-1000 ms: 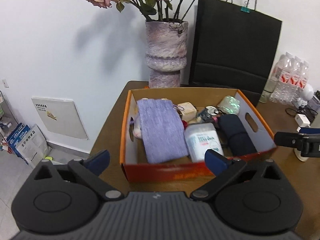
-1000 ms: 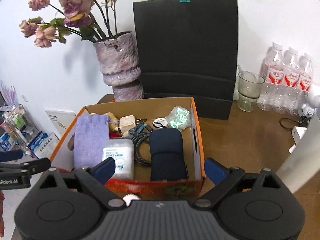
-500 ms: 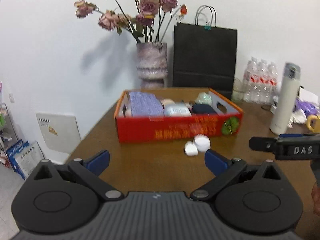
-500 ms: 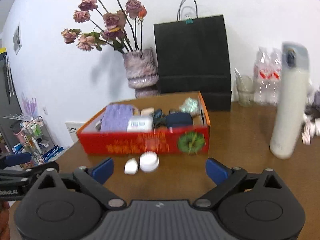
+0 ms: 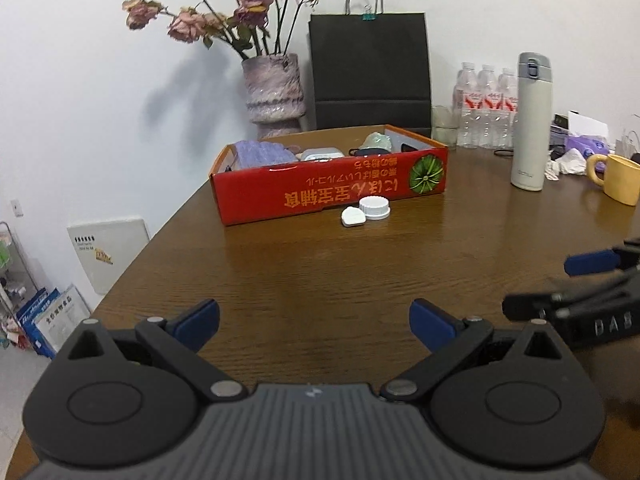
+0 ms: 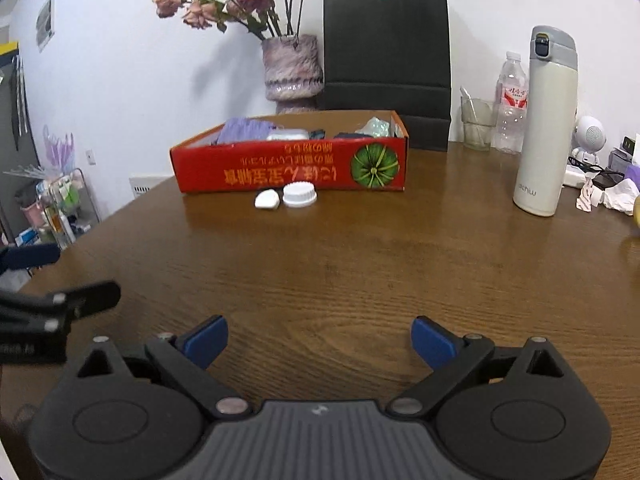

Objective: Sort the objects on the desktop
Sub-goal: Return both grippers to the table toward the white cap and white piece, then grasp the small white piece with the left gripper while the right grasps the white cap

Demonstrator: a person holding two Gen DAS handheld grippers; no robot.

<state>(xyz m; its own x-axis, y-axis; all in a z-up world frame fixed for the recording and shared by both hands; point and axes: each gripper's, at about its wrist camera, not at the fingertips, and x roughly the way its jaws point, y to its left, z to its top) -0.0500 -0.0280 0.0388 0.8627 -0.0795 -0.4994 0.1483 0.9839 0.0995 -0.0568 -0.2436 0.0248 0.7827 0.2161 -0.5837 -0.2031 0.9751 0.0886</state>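
The left gripper (image 5: 314, 322) is spread wide, with nothing between its blue fingertips (image 5: 198, 320). It hangs over the bare brown table (image 5: 340, 280). The right gripper (image 6: 320, 338) is spread wide too, and it holds nothing. The two grippers sit side by side, close together, each one peeking into the edge of the other's view.

Farther ahead of both grippers, well apart from them, two small white things lie on the table. One is a round white cap (image 5: 374, 207) with ridged sides. The other is a small white case (image 5: 353, 216), just beside the cap on its left. They look like they touch or almost touch.

Right behind them stands a long red box (image 5: 328, 194) with orange words and a green round picture on its front. Inside it, a purple cloth (image 5: 260, 151) sits at the left end, and other small things lie next to it, too hidden to tell.

Behind the box are a purple vase (image 5: 274, 92) with dried roses and a black paper bag (image 5: 370, 72). Off to the right of the box stands a tall cream bottle (image 5: 530, 124). A yellow mug (image 5: 618, 178) sits farther right.
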